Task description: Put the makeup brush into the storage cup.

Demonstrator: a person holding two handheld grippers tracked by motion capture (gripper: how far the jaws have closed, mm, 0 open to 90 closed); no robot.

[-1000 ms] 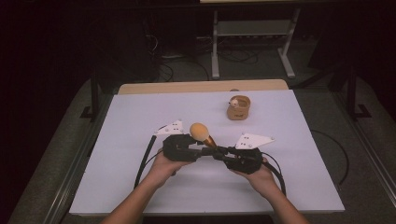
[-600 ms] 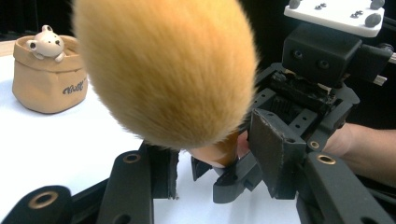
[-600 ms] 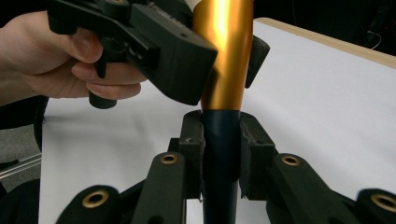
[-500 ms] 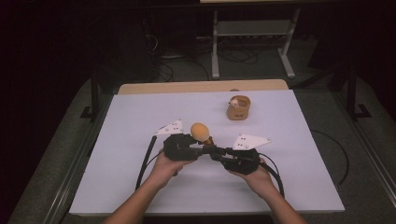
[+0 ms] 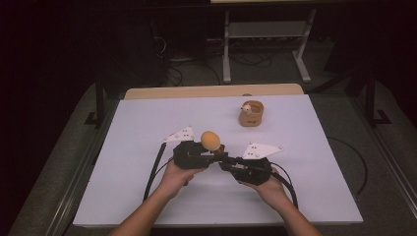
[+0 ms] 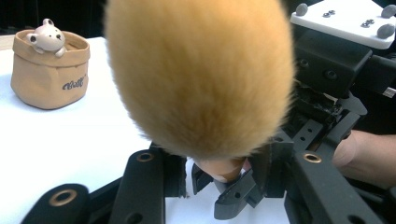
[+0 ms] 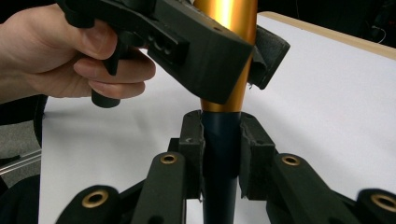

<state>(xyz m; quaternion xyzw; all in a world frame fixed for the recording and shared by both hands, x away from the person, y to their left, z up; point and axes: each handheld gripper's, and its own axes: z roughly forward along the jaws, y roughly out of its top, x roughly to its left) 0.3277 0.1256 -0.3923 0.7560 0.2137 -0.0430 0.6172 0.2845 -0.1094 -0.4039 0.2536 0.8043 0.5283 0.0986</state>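
Two hand-held grippers meet over the near middle of a white table (image 5: pixel 147 196), sharing one makeup brush between them. The right gripper (image 7: pixel 219 140) is pinched on the brush's dark handle (image 7: pixel 219 168), its pads pressing both sides, which steadies the brush upright with the fluffy orange head (image 5: pixel 210 140) topmost. Just above that grip, the left gripper (image 5: pixel 216 150) crosses in from the other side; its jaws have just been closing around the gold ferrule (image 7: pixel 229 56), and in the right gripper view its pads appear to bear on the metal. The doubled hold looks like a handover or a regrip, one tool taking the brush while the other keeps it from tipping.

In the left gripper view the brush head (image 6: pixel 201 74) looms directly ahead of the jaws, blocking most of the sight line. Beyond the grippers and to their right stands a small tan pot (image 5: pixel 251 115) with a bear figure (image 6: pixel 46 36) on its rim, well apart from the brush and the likeliest place for it to go. Bare tabletop lies between, giving an unobstructed path. The table's near edge sits close behind the person's wrists, so room to pull back is short; to either side the surface runs wide and free.
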